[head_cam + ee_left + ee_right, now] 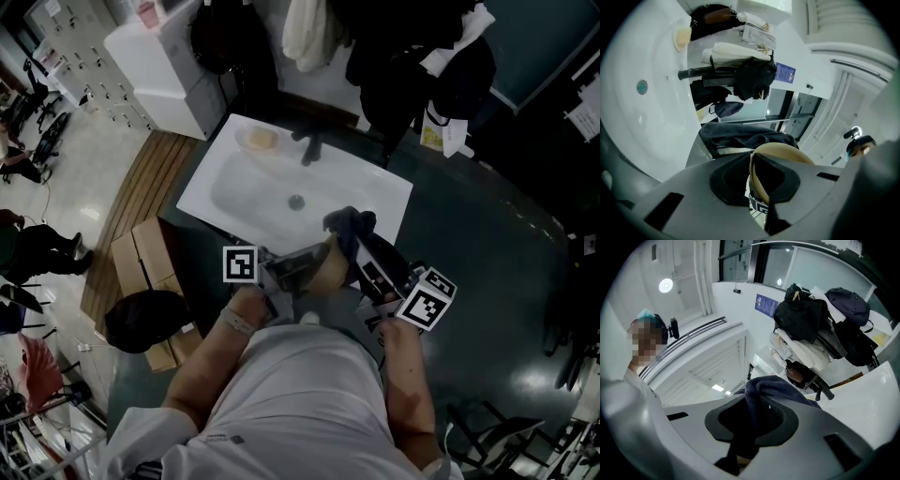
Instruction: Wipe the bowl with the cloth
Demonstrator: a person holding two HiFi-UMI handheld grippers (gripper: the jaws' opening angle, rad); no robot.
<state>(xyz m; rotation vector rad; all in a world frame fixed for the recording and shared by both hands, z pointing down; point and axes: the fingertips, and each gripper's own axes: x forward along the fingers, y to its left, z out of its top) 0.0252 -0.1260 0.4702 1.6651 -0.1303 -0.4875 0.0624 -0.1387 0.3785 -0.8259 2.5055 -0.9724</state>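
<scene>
The left gripper [755, 185] pinches the rim of the tan bowl [785, 152], held by the near edge of the white sink [220, 187]; its jaws hide much of the bowl. The right gripper [749, 427] is clamped on the dark blue cloth [764, 387], bunched beside the bowl. Print on the blue wall notice [766, 304] is too small to read.

The round beige bowl [787, 152] has a smooth, matt rim that looks like plastic, while the dark blue cloth [761, 390] is soft terry with a rough, looped nap. The white rectangular sink [244, 187] looks like glossy glazed ceramic, and the slatted brown floor mat [141, 197] beside it looks like wood.
</scene>
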